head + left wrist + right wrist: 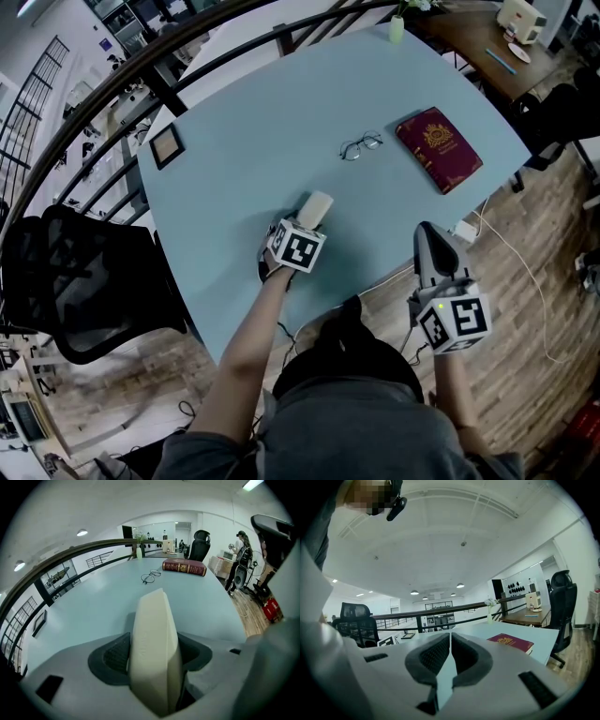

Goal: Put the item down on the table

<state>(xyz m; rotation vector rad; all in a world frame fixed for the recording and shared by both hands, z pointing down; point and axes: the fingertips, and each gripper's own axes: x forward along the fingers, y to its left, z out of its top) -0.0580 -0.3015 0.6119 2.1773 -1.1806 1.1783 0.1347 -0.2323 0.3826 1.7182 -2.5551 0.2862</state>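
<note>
A cream, oblong case [317, 208] stands on edge between the jaws of my left gripper [307, 225], over the near part of the pale blue table [244, 159]. In the left gripper view the case [154, 648] fills the gap of the left gripper [157, 665], and both dark pads [115, 656] sit against its sides. Whether the case touches the tabletop I cannot tell. My right gripper [431, 242] hangs off the table's near right edge, above the wooden floor. In its own view the right gripper [450, 660] is shut with nothing between its pads.
A pair of eyeglasses [361, 145] and a dark red book [439, 148] lie further out on the table. A small framed picture [167, 145] sits at its left edge. A black chair [84, 281] stands at left. A white cable [511, 248] runs across the floor.
</note>
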